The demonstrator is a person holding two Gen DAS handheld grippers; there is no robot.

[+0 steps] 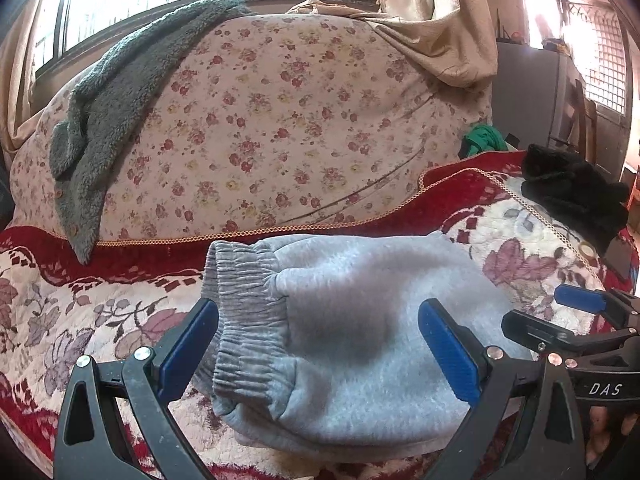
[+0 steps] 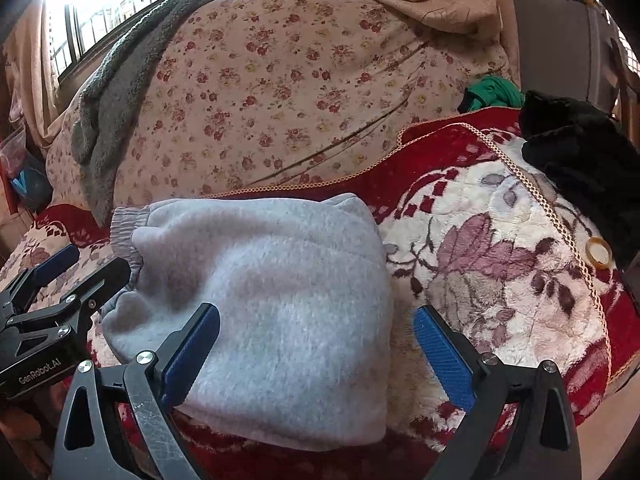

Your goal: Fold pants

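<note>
Grey pants [image 1: 340, 320] lay folded compactly on the red floral blanket [image 2: 500, 280]; left gripper [image 1: 320, 344] and right gripper [image 2: 316, 352] hovered above, jaws apart, apparently released.

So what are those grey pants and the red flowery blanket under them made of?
The grey pants look like soft fleecy sweatshirt knit: matte, fuzzy nap, with gathered ribbed elastic cuffs. The red blanket looks like thick plush, probably synthetic: a deep, slightly shiny pile.
</note>
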